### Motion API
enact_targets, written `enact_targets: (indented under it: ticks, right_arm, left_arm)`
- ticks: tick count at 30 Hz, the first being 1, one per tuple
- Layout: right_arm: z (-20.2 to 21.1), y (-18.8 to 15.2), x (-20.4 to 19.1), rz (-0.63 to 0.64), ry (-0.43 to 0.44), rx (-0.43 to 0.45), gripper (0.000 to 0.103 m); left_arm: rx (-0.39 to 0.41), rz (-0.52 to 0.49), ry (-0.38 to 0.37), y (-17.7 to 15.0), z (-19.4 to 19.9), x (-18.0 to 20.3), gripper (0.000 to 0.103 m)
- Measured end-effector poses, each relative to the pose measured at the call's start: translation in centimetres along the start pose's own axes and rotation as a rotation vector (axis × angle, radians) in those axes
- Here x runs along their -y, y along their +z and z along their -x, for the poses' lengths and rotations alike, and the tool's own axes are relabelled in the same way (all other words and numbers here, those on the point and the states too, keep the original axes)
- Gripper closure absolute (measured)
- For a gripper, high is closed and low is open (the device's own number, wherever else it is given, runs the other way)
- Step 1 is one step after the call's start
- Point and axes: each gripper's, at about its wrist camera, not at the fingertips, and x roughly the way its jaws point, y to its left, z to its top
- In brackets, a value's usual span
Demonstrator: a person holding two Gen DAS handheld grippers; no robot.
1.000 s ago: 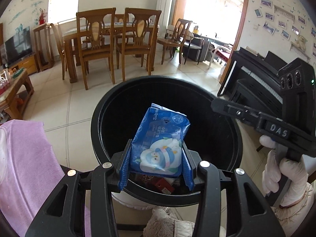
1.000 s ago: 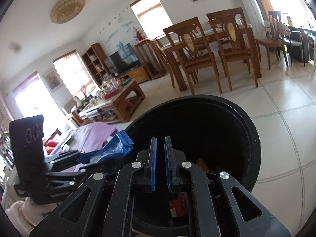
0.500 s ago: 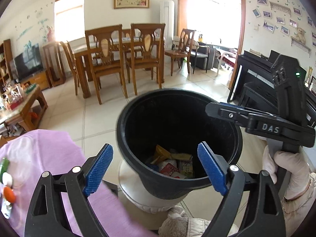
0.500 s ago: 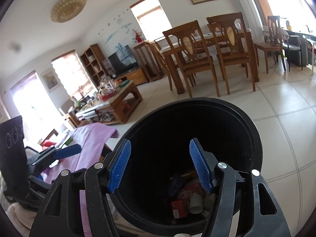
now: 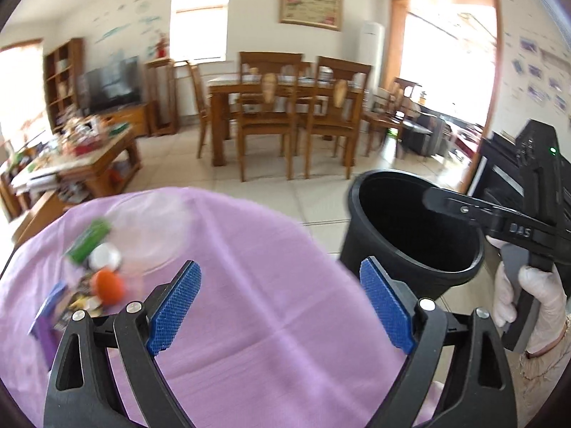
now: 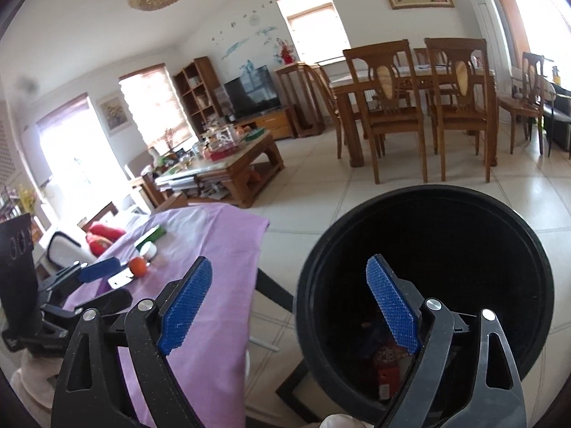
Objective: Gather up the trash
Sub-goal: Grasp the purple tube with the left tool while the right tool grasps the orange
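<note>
A black round trash bin (image 5: 414,235) stands on the floor right of the purple-clothed table (image 5: 249,285); in the right wrist view the bin (image 6: 428,249) holds wrappers at its bottom. My left gripper (image 5: 282,303) is open and empty over the cloth. Trash lies at the table's left: an orange ball (image 5: 107,285), a white lid (image 5: 103,255), a green packet (image 5: 89,235) and a purple wrapper (image 5: 46,317). My right gripper (image 6: 289,306) is open and empty at the bin's near rim.
A dining table with wooden chairs (image 5: 285,107) stands behind. A cluttered coffee table (image 5: 82,157) is at the left, with a TV (image 6: 253,89) beyond. A black piano (image 5: 499,164) is at the right. Tiled floor (image 6: 392,185) lies between.
My left gripper opened and dropped the blue tissue pack into the bin, then swung left over the purple table. My right gripper opened from shut.
</note>
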Motion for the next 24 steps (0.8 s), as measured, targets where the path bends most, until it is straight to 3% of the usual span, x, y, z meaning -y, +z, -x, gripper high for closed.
enact_targets:
  ticks: [9,13,16,22,24]
  right_arm:
    - [-4.9,0.2,-9.6,0.113,0.105,-0.060,0.016]
    - [-7.6,-0.2,-13.8,0.162,0.144,-0.094,0.016]
    - [-9.9,-0.5,-17.0,0.202,0.165,-0.137,0.016]
    - [-14.5,-1.1,-22.7,0.293,0.209,-0.218,0.017]
    - [-16.0,-1.1,-24.2,0.321,0.218,-0.251,0.022]
  left_arm:
    - [-0.027,0.187,0.210,-4.1,4.3,-11.3,0.013]
    - [-0.096,0.245,0.303,-6.0,4.9,-15.6,0.014]
    - [-0.144,0.273,0.331,-6.7,4.7,-17.7,0.014]
    - [-0.246,0.307,0.346,-8.2,3.8,-19.9,0.042]
    - [-0.259,0.315,0.336,-8.6,3.6,-20.5,0.045]
